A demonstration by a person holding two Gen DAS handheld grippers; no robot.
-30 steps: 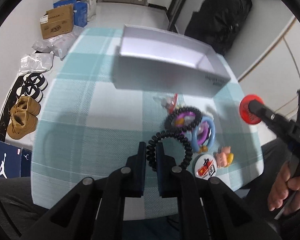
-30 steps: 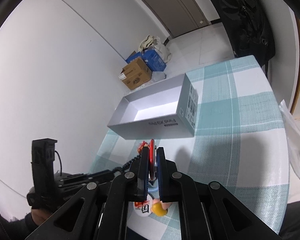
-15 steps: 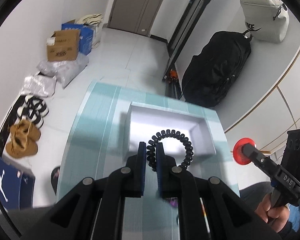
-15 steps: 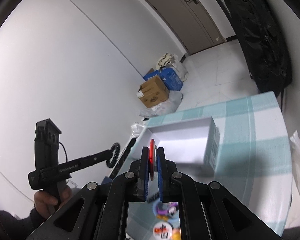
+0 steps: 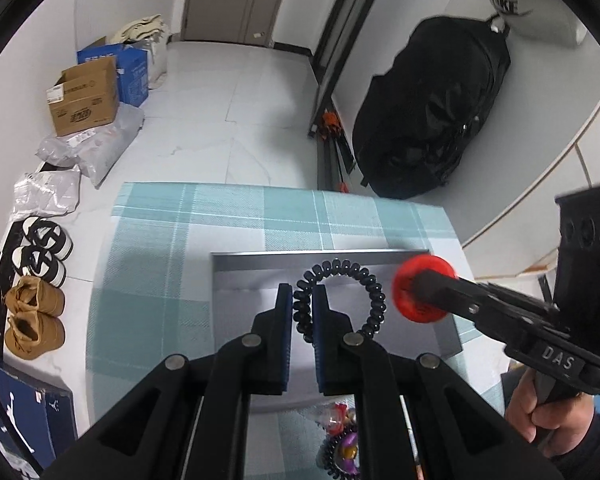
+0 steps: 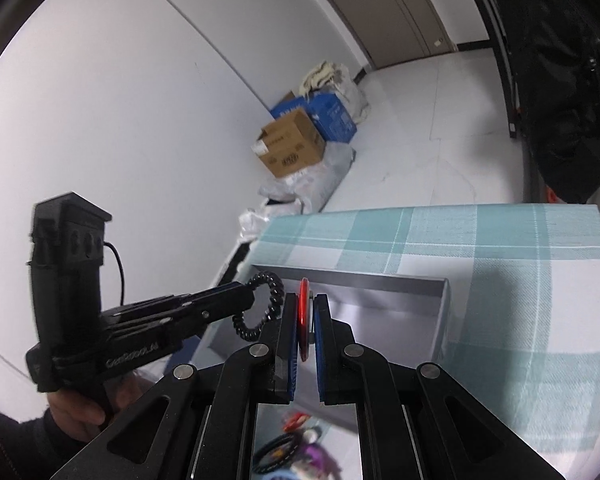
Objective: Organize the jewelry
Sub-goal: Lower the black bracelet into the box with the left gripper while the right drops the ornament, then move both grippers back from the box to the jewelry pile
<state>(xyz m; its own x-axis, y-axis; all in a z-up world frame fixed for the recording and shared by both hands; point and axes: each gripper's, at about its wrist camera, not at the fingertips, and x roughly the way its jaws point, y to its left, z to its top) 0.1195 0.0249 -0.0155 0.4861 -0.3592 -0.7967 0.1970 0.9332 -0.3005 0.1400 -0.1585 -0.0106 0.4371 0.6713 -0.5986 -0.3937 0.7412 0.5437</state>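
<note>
The left gripper [image 5: 302,304] is clamped on a black coil hair tie [image 5: 340,300], whose loop hangs off to its right, directly above the open grey box [image 5: 320,258]. Just beside it, the right gripper [image 6: 307,320] pinches a red disc [image 6: 303,316] edge-on, also over the box. In my judgement both pieces sit straight above the box floor, ready to drop.

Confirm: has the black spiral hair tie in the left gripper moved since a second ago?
Yes. The black spiral hair tie, clamped in the left gripper, has travelled from the near tablecloth to above the open grey box.
</note>
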